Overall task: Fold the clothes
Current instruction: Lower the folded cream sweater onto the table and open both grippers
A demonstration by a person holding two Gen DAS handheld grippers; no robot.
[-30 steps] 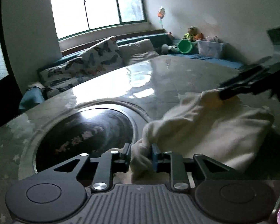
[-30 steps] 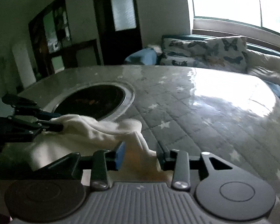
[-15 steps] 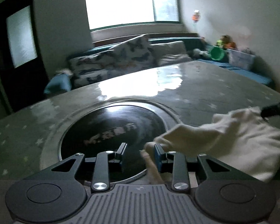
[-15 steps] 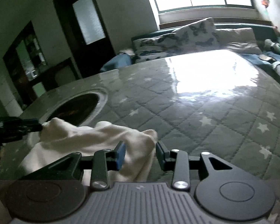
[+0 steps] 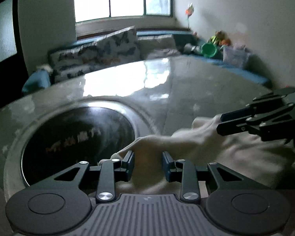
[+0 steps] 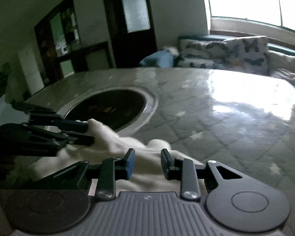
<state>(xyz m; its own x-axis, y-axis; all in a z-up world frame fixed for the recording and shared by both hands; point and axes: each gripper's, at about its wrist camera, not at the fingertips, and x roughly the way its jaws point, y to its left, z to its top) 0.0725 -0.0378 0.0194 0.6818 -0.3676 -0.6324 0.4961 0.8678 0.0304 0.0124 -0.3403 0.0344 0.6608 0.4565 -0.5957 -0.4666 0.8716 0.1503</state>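
Note:
A cream garment lies bunched on the quilted grey table, beside the round black inset. My left gripper has a thick fold of it filling the gap between the pads. The right wrist view shows the left gripper from the side, with the garment peaking up to its tips. My right gripper is closing its jaws on another fold. In the left wrist view the right gripper pinches a raised corner. The two grippers point towards each other across the garment.
The black inset has a raised grey rim just left of the garment. Behind the table are a sofa with butterfly cushions, a green bucket and a clear box. A dark door stands at the back.
The right gripper has come further into the left wrist view, towards the left one. Cloth now fills the left jaws' gap. The right jaws have narrowed on their fold.

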